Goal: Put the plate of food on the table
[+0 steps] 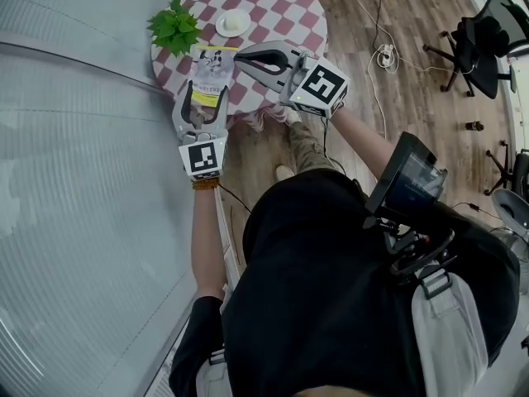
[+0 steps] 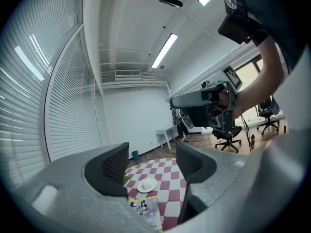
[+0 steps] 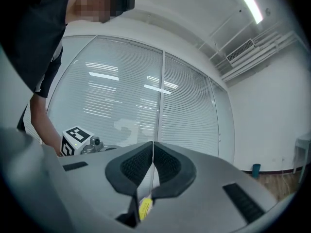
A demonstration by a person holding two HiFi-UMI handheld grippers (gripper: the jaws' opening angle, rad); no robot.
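A small white plate (image 1: 233, 23) with a pale lump of food stands on the round red-and-white checked table (image 1: 285, 2). The left gripper view also shows the plate (image 2: 146, 184), far beyond the jaws. My left gripper (image 1: 204, 98) is open and empty, held above the table's near edge over a cartoon-printed booklet (image 1: 211, 69). From its own camera the left gripper (image 2: 151, 166) shows a wide gap. My right gripper (image 1: 241, 55) points left beside the booklet, just short of the plate. Its jaws (image 3: 153, 154) are shut with nothing between them.
A green leafy plant (image 1: 173, 27) stands on the table's left edge. A wall of window blinds (image 1: 74, 180) runs along the left. On the wooden floor lie a power strip and cable (image 1: 384, 56), with office chairs (image 1: 483, 48) at the right.
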